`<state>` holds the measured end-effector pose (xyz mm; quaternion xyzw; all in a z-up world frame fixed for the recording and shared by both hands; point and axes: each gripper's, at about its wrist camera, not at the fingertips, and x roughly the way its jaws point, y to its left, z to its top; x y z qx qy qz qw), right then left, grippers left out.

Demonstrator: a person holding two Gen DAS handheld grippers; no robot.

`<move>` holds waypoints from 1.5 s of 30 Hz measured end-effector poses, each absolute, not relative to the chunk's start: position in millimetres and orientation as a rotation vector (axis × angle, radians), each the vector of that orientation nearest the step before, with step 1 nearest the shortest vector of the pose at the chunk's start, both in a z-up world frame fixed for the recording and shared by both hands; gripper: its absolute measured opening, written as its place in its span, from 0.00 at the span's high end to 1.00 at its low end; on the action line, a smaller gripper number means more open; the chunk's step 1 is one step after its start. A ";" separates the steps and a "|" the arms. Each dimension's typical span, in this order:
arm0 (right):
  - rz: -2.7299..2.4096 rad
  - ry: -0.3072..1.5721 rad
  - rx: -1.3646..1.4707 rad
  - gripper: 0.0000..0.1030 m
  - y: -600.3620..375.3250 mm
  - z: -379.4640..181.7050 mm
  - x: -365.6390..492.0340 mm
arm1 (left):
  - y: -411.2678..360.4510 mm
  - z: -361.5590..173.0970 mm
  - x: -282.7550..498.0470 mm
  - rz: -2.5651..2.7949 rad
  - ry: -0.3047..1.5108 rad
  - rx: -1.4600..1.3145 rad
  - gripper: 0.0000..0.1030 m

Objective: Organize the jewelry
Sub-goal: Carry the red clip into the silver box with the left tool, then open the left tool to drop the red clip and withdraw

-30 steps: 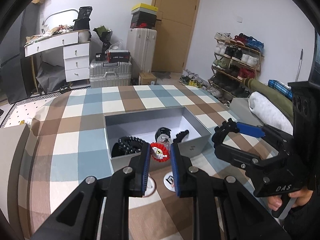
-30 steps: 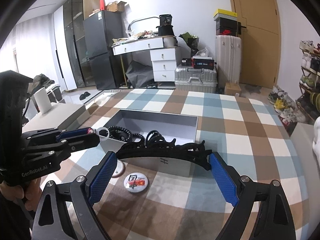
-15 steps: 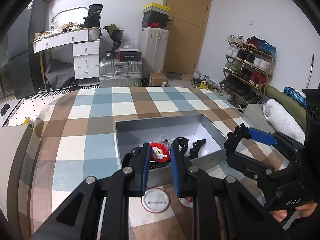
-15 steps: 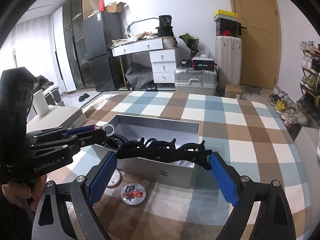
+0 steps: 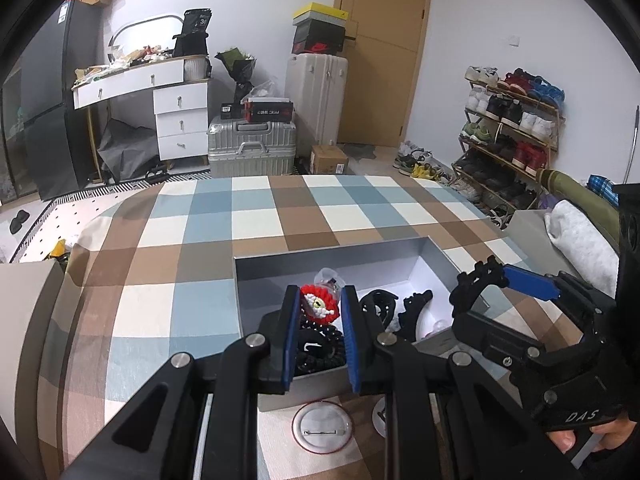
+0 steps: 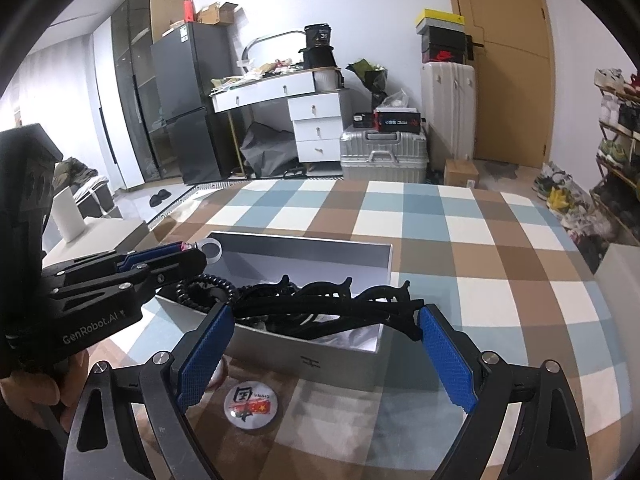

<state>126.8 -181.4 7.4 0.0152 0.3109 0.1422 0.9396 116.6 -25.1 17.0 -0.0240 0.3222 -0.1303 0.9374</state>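
My left gripper [image 5: 318, 308] is shut on a red-and-white beaded charm [image 5: 320, 307] with a clear ring [image 6: 210, 249] and holds it above the near left part of the open grey box [image 5: 328, 246]. In the right wrist view the left gripper [image 6: 188, 250] reaches in from the left over the box's corner. My right gripper [image 6: 324, 314] stands wide, its pads pressing the two ends of a black headband [image 6: 328, 304] that spans the box's near wall [image 6: 312, 354]. Inside the box lie a black coiled hair tie [image 5: 320, 344] and black claw clips [image 5: 416, 304].
Two round badges lie on the checked cloth in front of the box: one face down showing its pin [image 5: 322, 432], one printed side up [image 6: 250, 404]. The table's edge [image 5: 80, 264] falls away at the left. A silver suitcase [image 5: 252, 148] stands beyond.
Both grippers have moved forward towards the box with their loads. The charm now hangs over the box's inside, and the headband sits lower over its near wall.
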 end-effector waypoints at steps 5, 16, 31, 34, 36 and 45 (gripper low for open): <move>0.285 0.642 0.033 0.10 -180.6 5.4 134.2 | -20.4 13.2 120.0 -0.246 0.669 -0.068 0.86; 0.282 0.668 0.004 0.09 -172.3 -3.2 141.0 | -19.4 5.1 122.9 -0.232 0.698 -0.070 0.85; 0.291 0.675 -0.008 0.09 -166.6 -1.6 145.7 | -15.8 4.8 122.0 -0.231 0.708 -0.083 0.83; 0.290 0.673 -0.003 0.09 -168.2 0.3 141.1 | -16.5 5.3 120.3 -0.226 0.708 -0.071 0.72; 0.291 0.672 0.000 0.09 -170.2 1.8 137.4 | -19.0 6.7 117.7 -0.247 0.715 -0.064 0.63; 0.284 0.672 0.006 0.03 -180.1 5.4 114.3 | -16.6 14.0 89.6 -0.228 0.659 -0.022 0.17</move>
